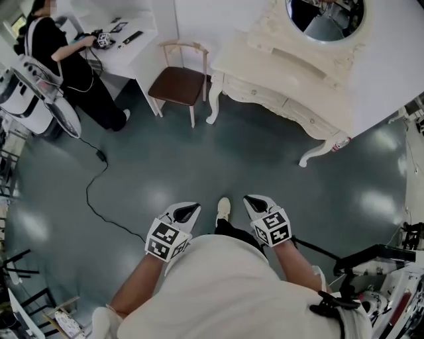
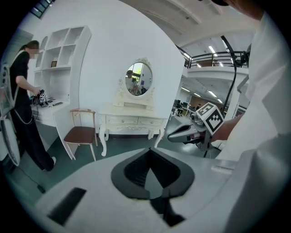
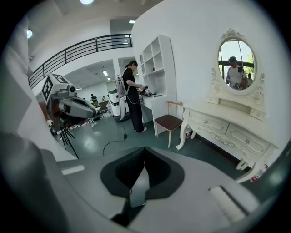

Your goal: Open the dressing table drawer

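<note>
The cream dressing table [image 1: 278,73] with an oval mirror [image 1: 324,16] stands against the wall at the top right of the head view, well beyond both grippers. Its two front drawers [image 1: 255,89] [image 1: 310,119] are closed. My left gripper [image 1: 192,210] and right gripper [image 1: 254,200] are held side by side above the green floor, both shut and empty. The left gripper view has the table [image 2: 132,120] far ahead and the right gripper [image 2: 182,133] beside it. In the right gripper view the drawers [image 3: 210,123] lie to the right and the left gripper [image 3: 72,107] to the left.
A brown-seated chair [image 1: 180,83] stands left of the table. A person in black [image 1: 66,59] works at a white desk [image 1: 126,40]. A black cable [image 1: 93,192] trails over the floor. A fan [image 1: 63,116] is at the left, a stand [image 1: 377,255] at the lower right, a bottle [image 1: 340,144] by a table leg.
</note>
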The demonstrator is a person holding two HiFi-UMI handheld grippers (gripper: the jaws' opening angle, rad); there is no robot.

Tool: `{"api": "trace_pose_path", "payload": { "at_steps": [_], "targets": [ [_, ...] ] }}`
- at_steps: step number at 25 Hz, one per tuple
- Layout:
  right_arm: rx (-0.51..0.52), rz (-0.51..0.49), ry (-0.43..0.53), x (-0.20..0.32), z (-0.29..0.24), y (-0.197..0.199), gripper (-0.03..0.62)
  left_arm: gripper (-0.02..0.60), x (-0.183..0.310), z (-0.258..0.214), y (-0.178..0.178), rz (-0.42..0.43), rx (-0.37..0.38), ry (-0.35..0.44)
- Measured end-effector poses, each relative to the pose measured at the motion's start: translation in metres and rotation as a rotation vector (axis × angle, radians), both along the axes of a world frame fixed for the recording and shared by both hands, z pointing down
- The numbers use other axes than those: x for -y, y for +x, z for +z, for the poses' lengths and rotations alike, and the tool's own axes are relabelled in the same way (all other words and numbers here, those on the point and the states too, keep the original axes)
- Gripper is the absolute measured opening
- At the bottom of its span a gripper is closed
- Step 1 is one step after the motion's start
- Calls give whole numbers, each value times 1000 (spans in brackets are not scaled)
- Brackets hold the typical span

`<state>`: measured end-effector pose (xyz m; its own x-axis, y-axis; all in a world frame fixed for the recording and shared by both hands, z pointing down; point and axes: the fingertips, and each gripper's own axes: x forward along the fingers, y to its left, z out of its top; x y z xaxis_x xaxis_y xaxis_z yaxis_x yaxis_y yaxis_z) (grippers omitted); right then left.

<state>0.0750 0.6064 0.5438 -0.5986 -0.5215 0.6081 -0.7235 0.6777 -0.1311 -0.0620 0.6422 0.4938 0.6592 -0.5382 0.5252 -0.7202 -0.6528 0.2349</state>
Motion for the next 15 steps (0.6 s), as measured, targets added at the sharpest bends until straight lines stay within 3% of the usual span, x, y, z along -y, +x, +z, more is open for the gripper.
{"api": "trace_pose_path", "payload": {
  "at_steps": [5, 15],
  "targets": [
    [36, -6, 15, 100, -17, 19, 35, 2, 98, -22, 31, 39, 58, 7],
    [33, 35, -15, 235, -8, 63, 12, 3, 231, -32, 69, 52, 21, -43]
  ]
}}
